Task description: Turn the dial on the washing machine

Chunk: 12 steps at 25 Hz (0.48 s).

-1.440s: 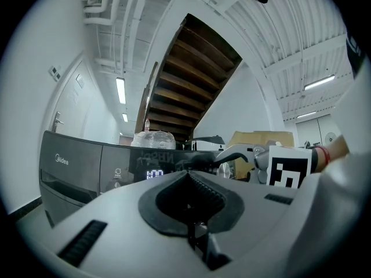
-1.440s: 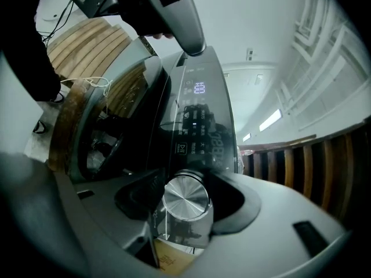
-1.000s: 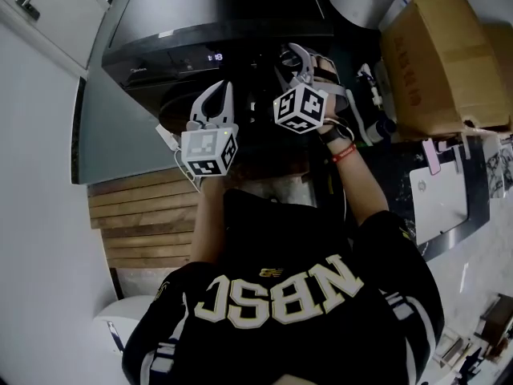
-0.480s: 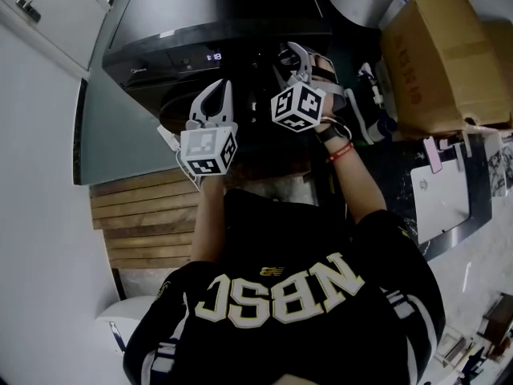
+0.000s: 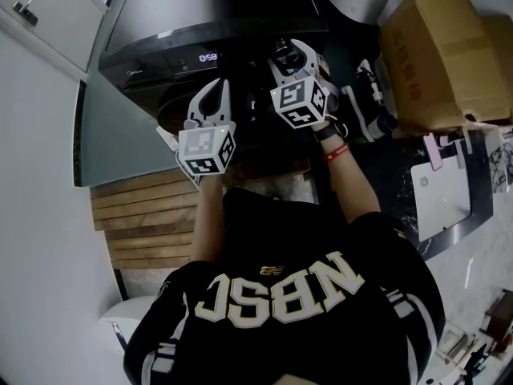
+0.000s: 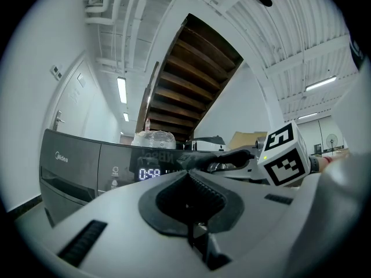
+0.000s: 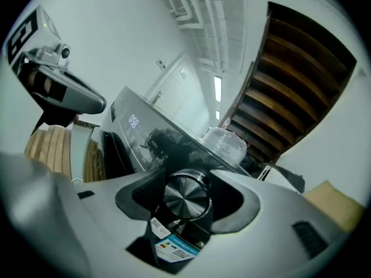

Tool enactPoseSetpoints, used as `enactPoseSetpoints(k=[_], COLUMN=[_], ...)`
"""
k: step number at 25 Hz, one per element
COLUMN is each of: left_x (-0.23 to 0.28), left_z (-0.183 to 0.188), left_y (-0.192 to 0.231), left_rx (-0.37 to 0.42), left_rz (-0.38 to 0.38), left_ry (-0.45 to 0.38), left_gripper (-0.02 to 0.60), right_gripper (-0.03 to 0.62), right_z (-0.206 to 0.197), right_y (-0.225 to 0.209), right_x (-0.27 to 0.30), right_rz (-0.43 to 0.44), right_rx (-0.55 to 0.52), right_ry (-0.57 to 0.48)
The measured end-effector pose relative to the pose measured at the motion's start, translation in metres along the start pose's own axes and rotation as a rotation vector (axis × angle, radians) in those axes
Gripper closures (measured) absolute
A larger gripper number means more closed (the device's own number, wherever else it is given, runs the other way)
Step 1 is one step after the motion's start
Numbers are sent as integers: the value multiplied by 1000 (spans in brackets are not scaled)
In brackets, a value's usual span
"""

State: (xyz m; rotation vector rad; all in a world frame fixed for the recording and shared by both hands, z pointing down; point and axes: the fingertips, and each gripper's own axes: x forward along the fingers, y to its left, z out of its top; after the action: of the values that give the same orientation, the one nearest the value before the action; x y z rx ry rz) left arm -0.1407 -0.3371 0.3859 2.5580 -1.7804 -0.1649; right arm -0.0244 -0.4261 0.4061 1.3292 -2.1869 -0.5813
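The washing machine (image 5: 200,10) is dark grey, and its little screen (image 6: 149,174) glows with white numbers. The shiny round dial (image 7: 185,197) sits on the front of the machine, to the right of the screen. The right gripper (image 5: 293,57) has its two jaws around the dial, one on each side, holding it. The left gripper (image 5: 210,103) hangs just beside it in front of the machine, with its jaws closed together and nothing in them.

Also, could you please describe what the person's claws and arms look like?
The left claw and right claw are pale grey shells with black ribbed pads, each carrying a white cube of black square markers. A red band circles the right wrist.
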Motion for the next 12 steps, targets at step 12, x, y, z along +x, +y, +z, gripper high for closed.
enactPoseSetpoints(k=[12], left_x=[2], left_z=[-1], left_y=[-5], left_rx=[1], left_rz=[-5], left_ry=[4], left_gripper=[568], right_gripper=[349], right_z=[0], right_y=[-2], right_x=[0], right_rz=[-34], right_rx=[69], right_ry=[-5])
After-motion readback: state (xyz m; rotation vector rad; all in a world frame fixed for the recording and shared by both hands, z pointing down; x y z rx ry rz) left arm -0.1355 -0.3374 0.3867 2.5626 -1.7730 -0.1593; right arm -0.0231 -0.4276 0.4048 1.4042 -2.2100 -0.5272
